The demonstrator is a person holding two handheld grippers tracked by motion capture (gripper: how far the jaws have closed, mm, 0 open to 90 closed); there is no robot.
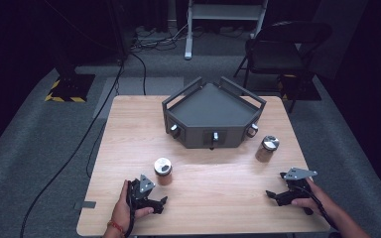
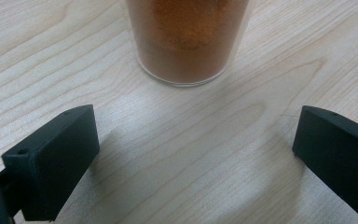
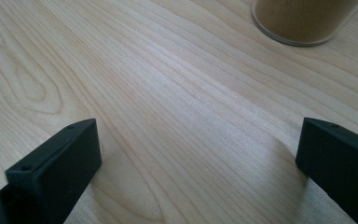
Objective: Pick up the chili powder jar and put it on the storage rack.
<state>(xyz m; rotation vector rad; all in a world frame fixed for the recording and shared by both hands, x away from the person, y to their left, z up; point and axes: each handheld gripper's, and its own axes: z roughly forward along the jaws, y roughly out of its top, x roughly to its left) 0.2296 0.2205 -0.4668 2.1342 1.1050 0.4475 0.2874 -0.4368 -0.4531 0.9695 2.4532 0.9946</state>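
Two glass spice jars with metal lids stand on the wooden table [image 1: 129, 129]. The jar of orange-brown powder [image 1: 162, 170] is at the front left. Just in front of it my left gripper [image 1: 148, 191] rests low over the table, held in a hand. In the left gripper view this gripper [image 2: 196, 135] is open, its jaws wide apart over bare wood, and the jar [image 2: 186, 42] stands a little beyond them. The jar of tan powder [image 1: 269, 147] is at the right. My right gripper [image 1: 286, 188] is nearer the front edge, open [image 3: 198, 140], with that jar [image 3: 303, 18] farther off and to the right.
A dark grey angular rack [image 1: 212, 111] with raised handles and small knobs on its front faces stands at the table's back middle. Beyond the table a black chair [image 1: 278, 49] and cables lie on grey carpet.
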